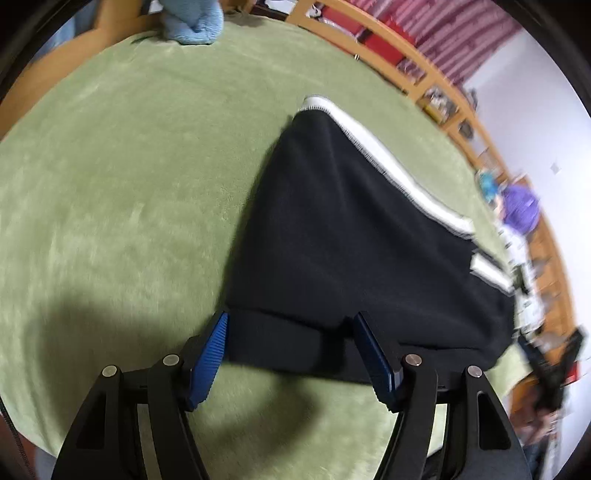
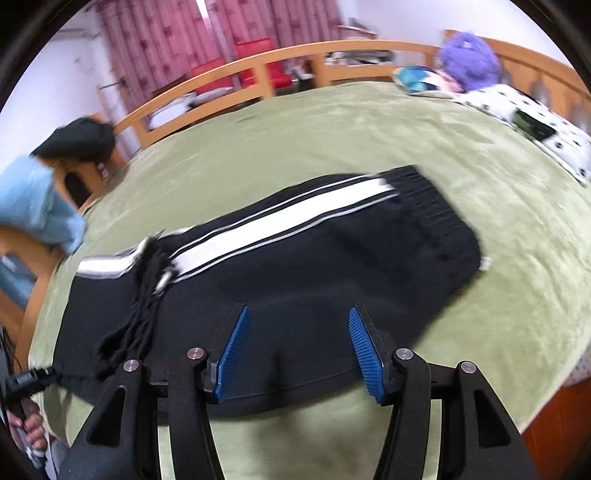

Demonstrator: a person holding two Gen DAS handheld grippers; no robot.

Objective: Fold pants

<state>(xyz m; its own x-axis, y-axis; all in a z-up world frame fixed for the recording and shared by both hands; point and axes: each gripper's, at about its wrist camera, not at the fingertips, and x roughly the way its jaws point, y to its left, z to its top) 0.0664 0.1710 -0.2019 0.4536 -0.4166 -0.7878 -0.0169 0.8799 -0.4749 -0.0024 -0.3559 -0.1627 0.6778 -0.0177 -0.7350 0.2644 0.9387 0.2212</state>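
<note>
Black pants [image 1: 351,240] with a white side stripe lie folded on a green blanket [image 1: 129,184]. In the left wrist view my left gripper [image 1: 291,325] is open, its blue pads either side of the pants' near folded edge. In the right wrist view the pants [image 2: 295,266] stretch left to right, with the elastic waistband at the right and a rumpled cuff edge at the left. My right gripper [image 2: 299,321] is open just above the pants' near edge. Neither gripper holds cloth.
A light blue plush cloth [image 2: 37,206] sits at the bed's edge; it also shows in the left wrist view [image 1: 192,18]. A spotted pillow [image 2: 535,122] and a purple plush toy [image 2: 469,62] lie at the far right. A wooden bed rail [image 2: 258,62] runs behind.
</note>
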